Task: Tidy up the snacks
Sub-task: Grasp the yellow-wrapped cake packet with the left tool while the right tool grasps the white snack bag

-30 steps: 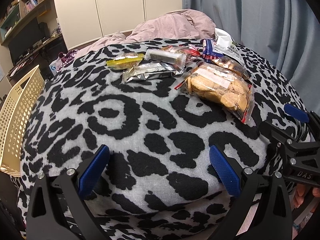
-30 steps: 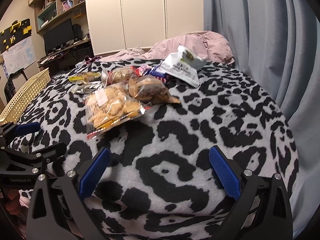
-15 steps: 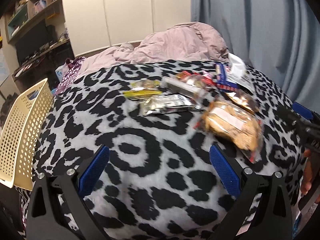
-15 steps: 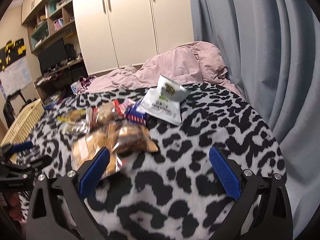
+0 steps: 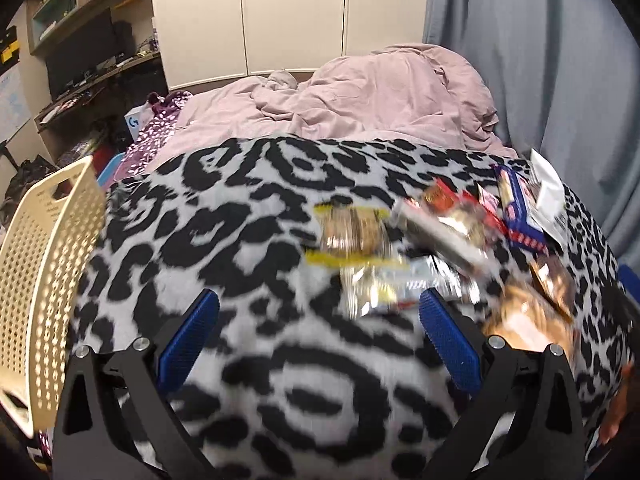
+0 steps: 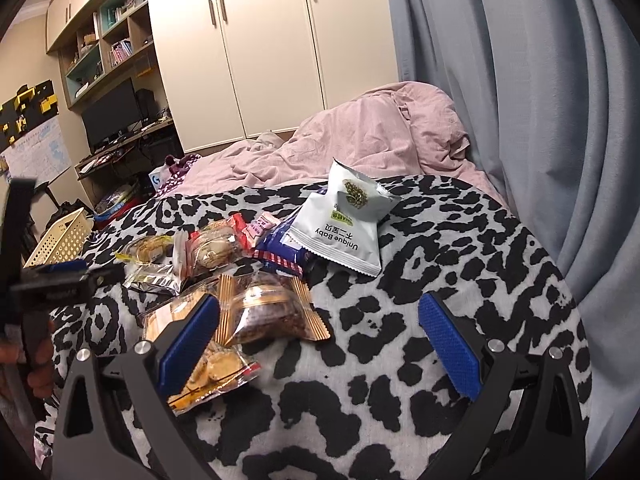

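Leopard-print blanket (image 6: 460, 248) covers the near end of the bed, pink duvet (image 6: 380, 128) bunched behind it, grey curtain to the right. Change over the last second: your view has lifted from the blanket and swung toward the snack pile, so both tools are on approach; nothing is sorted yet.

Left tool (image 5: 318, 338): jaws spread, empty, above the blanket just short of a silver foil packet (image 5: 384, 284). This view is motion-blurred.

Right tool (image 6: 319, 336): jaws spread, empty. Its left pad overlaps a clear bag of round biscuits (image 6: 208, 364) in the picture; contact cannot be told.

White "Unique Baby" pouch (image 6: 344, 224) lies at the far right of the pile, long axis running away from you, tilted right, print upside down to you. Cream perforated basket (image 5: 44, 280) sits off the bed's left edge, the likely destination.
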A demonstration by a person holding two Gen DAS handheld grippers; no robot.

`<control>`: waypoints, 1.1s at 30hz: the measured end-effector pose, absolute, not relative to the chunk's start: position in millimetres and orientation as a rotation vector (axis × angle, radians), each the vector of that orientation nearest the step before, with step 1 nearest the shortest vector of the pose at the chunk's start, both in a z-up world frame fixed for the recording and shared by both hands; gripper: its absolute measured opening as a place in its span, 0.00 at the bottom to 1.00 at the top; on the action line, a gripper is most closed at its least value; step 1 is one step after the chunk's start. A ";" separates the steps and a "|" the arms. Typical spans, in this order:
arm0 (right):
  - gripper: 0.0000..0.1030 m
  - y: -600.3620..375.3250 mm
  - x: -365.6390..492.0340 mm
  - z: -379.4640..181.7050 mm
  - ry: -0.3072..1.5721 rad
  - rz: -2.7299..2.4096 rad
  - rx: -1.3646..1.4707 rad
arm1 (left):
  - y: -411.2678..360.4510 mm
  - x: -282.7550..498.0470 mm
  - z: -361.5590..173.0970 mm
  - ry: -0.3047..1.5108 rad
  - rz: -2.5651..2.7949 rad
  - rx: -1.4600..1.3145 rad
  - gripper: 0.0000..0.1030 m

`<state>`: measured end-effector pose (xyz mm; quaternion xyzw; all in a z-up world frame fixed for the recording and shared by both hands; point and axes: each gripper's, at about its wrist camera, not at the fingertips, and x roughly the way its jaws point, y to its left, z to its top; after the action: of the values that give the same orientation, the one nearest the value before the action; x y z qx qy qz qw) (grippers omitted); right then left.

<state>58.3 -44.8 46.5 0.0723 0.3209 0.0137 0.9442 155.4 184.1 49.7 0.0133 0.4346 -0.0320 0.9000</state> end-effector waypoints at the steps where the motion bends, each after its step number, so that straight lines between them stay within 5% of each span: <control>1: 0.95 -45.5 59.4 45.2 0.656 0.028 0.149 | 182.4 163.0 48.9 0.907 -0.072 0.031 0.98; 7: 0.95 -49.6 65.5 37.5 0.671 0.025 0.161 | 169.3 190.9 43.4 0.928 -0.096 0.072 0.97; 11: 0.95 -52.7 69.9 34.7 0.677 0.023 0.163 | 162.6 204.6 36.0 0.964 -0.114 0.083 0.82; 17: 0.95 -54.0 74.9 30.9 0.685 0.022 0.167 | 159.6 215.8 31.0 0.974 -0.122 0.093 0.79; 25: 0.95 -50.9 82.8 30.2 0.688 0.027 0.157 | 162.8 224.6 26.8 0.975 -0.126 0.078 0.53; 33: 0.95 -51.9 91.4 30.0 0.708 0.038 0.175 | 166.7 214.6 30.5 0.941 -0.143 0.066 0.52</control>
<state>91.4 -51.9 30.0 0.0857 0.3461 0.0188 0.9341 214.6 166.7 30.5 0.0316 0.4526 -0.0687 0.8885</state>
